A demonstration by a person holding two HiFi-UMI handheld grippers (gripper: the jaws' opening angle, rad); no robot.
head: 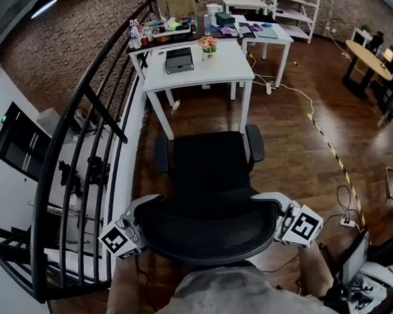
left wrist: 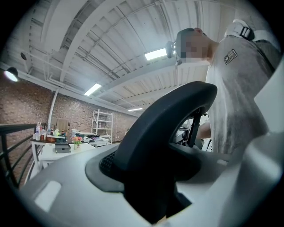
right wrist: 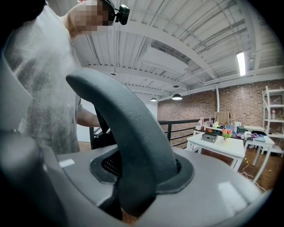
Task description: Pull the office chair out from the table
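Observation:
The black mesh office chair (head: 204, 166) stands on the wood floor, its seat a short way out from the white table (head: 224, 68). Its curved backrest (head: 208, 233) is nearest me. My left gripper (head: 142, 224) is clamped on the backrest's left edge, and my right gripper (head: 280, 219) on its right edge. In the left gripper view the black backrest rim (left wrist: 164, 128) runs down between the jaws of the left gripper (left wrist: 151, 195) and fills the gap. In the right gripper view the rim (right wrist: 128, 133) likewise sits wedged in the right gripper (right wrist: 133, 199).
A black metal railing (head: 95, 126) runs along the left, close to the chair. On the table are a black box (head: 178, 60) and a small flower pot (head: 207, 46). A second white table (head: 269, 36) stands behind. A cable (head: 328, 145) trails over the floor at right.

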